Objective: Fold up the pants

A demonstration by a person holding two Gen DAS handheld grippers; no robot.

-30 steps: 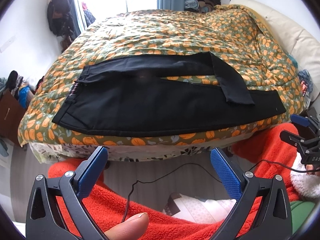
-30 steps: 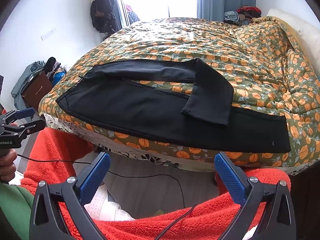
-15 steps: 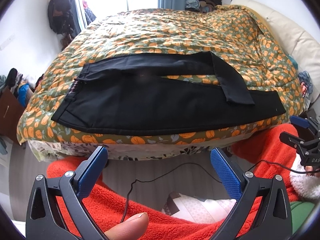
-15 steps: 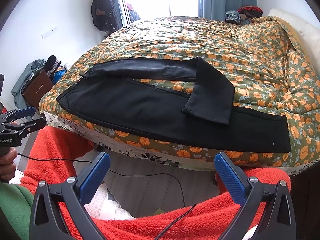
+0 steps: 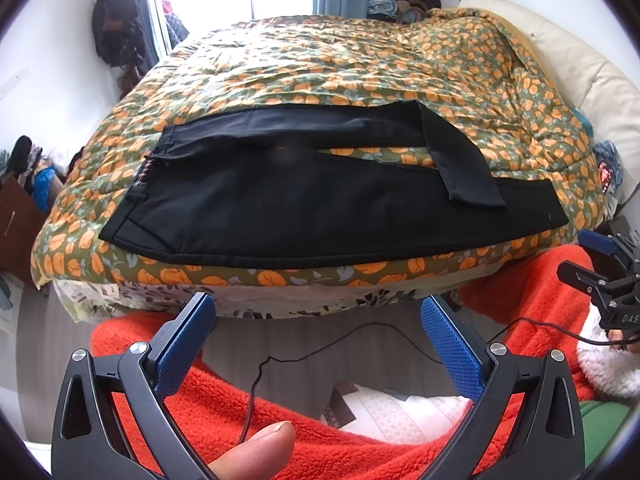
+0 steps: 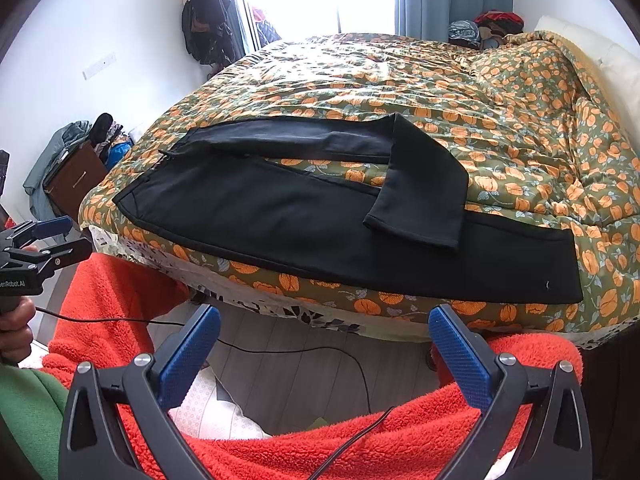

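Observation:
Black pants (image 5: 304, 204) lie flat along the near edge of the bed, waistband at the left, legs running right. The far leg's end is folded back over the near leg (image 6: 424, 200). My left gripper (image 5: 318, 320) is open and empty, held below the bed edge in front of the pants' middle. My right gripper (image 6: 324, 332) is open and empty, below the bed edge near the legs' end. Each gripper shows at the side of the other's view: the right one (image 5: 600, 264), the left one (image 6: 40, 240).
The bed carries an orange-flowered green quilt (image 5: 360, 64) with a cream pillow (image 5: 580, 68) at the right. Red fleece (image 6: 360, 440) covers the person's legs below the grippers. A black cable (image 6: 280, 356) runs over the grey floor. Clothes and a brown cabinet (image 6: 72, 180) stand at the left.
Both grippers have edged slightly up and toward the bed; the pants look a little closer. Nothing was grasped or moved.

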